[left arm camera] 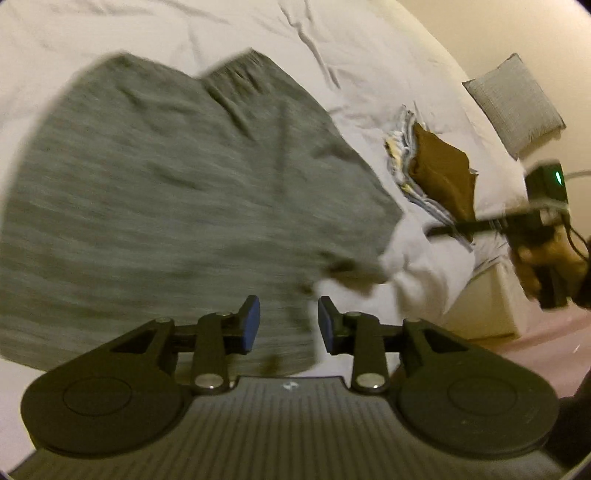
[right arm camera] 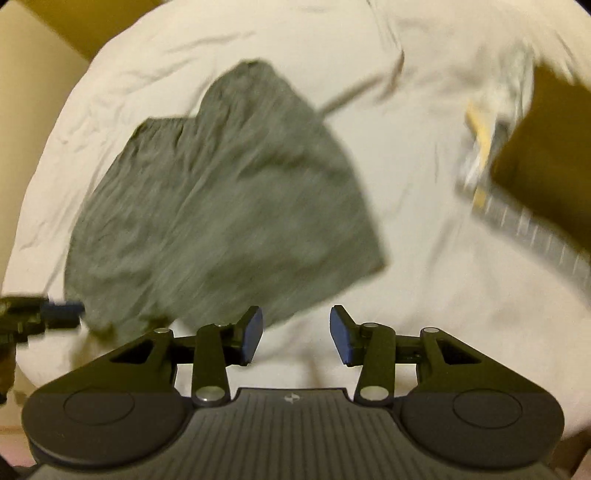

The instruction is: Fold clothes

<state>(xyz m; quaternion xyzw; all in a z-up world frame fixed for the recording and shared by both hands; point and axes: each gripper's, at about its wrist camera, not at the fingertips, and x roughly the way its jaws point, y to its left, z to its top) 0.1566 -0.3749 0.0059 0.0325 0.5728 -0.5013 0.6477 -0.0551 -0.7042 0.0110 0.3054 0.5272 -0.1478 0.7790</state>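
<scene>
1. My left tongs (left arm camera: 289, 325) are spread apart with nothing between the blue pads; the grey garment (left arm camera: 177, 206) lies flat on the bed (left arm camera: 110, 33) straight ahead of them, its near hem just past the fingertips.
2. My right tongs (right arm camera: 296, 334) gape too, holding nothing. The grey garment (right arm camera: 229, 206) sits ahead and to the left of them, its near corner just beyond the left pad, the bed (right arm camera: 424, 258) sheet bare directly in front.
3. The picture is smeared with motion blur, so I can't tell the garment's finer folds; a gathered band shows at its far edge.
4. Ahead and right of my left tongs, well beyond the grey piece, a stack of folded clothes (left arm camera: 436, 173) rests on the sheet, a brown one on top, striped and yellow edges beneath.
5. Farther right of that, a grey pillow (left arm camera: 517, 103) lies at the bed's edge.
6. No containers in sight.
</scene>
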